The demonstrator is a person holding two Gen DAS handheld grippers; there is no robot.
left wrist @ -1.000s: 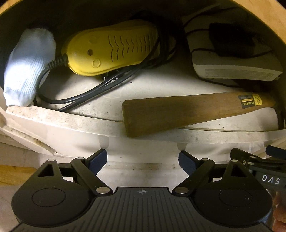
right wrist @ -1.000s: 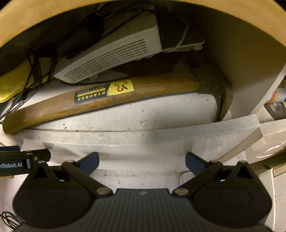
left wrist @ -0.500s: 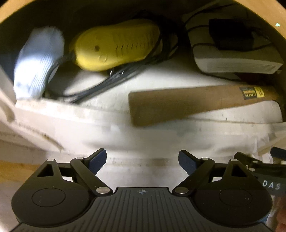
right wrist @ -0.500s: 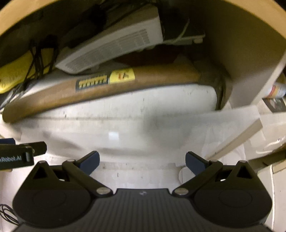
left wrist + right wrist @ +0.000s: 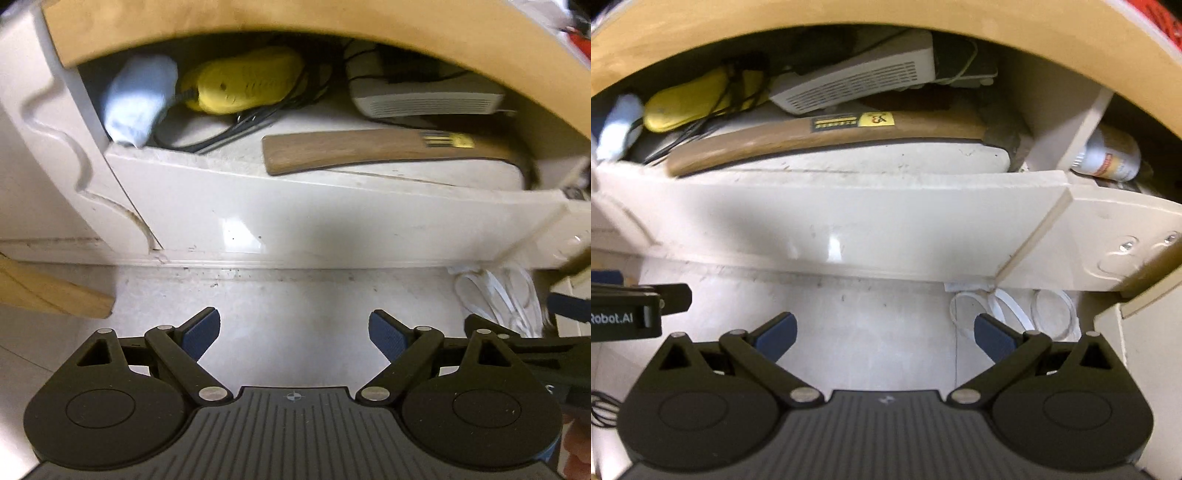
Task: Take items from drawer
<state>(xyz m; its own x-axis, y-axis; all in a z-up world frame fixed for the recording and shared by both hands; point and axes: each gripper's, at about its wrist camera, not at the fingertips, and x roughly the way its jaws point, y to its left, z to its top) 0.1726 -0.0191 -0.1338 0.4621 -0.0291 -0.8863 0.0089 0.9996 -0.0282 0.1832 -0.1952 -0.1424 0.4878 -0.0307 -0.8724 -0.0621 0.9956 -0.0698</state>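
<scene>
The white drawer [image 5: 314, 210] stands open under a wooden top. In it lie a hammer with a wooden handle [image 5: 369, 149], a yellow shoe-shaped device [image 5: 243, 86] with black cords, a white sock [image 5: 136, 99] at the left and a white vented box [image 5: 424, 99] at the back right. The right wrist view shows the same hammer [image 5: 827, 138], vented box [image 5: 857, 85] and yellow device [image 5: 698, 99]. My left gripper [image 5: 294, 334] is open and empty, held back over the floor in front of the drawer. My right gripper [image 5: 885, 332] is open and empty beside it.
A white coiled cable [image 5: 1012, 310] lies on the pale floor under the drawer's right end. A white bottle [image 5: 1108, 157] lies in the compartment to the right. A wooden leg [image 5: 55, 295] shows at the left. The wooden top [image 5: 886, 22] overhangs the drawer.
Both grippers have pulled back and away from the drawer. The drawer front and the floor below it have come into view. Both stay open and empty.
</scene>
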